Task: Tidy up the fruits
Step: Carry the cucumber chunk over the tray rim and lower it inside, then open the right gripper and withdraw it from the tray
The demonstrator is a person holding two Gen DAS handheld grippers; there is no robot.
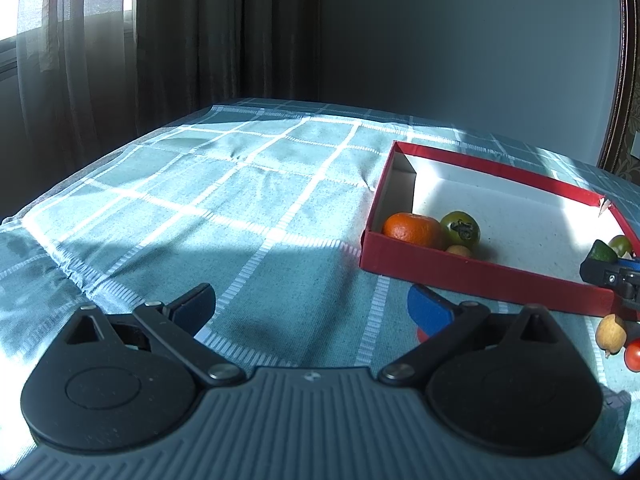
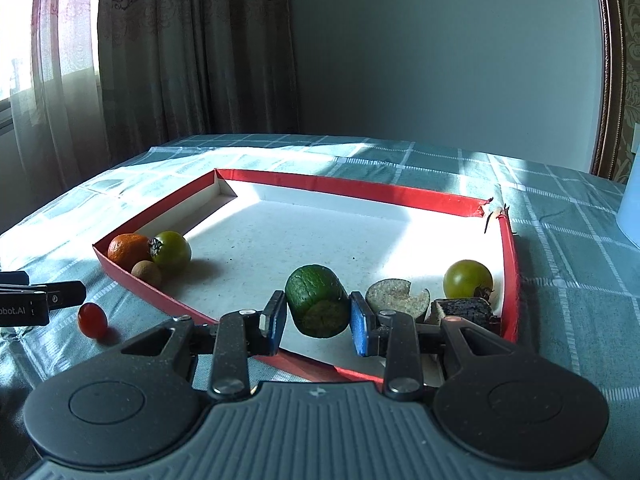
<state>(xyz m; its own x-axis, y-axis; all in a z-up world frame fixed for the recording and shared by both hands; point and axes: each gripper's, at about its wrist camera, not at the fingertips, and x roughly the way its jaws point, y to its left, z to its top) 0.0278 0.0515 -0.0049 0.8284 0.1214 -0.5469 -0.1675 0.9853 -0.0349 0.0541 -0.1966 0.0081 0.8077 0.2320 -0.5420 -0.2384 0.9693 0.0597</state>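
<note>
Left wrist view: my left gripper (image 1: 312, 312) hangs wide open and empty over the checked tablecloth (image 1: 240, 200). The red box (image 1: 472, 276) lies to the right, with a mandarin (image 1: 412, 230) in its near-left corner.

Right wrist view: my right gripper (image 2: 318, 322) clamps a green cylinder-shaped piece (image 2: 318, 300) over the box's near edge. A cherry tomato (image 2: 92, 320) lies outside, left.

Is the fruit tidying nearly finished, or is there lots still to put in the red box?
Partly done. The red box already holds an orange, two green tomatoes, a small brown fruit and some cut pieces. The right gripper is clamped on a green chunk over the box. Left outside: a red cherry tomato and a yellowish fruit. The left gripper is open, empty.
</note>
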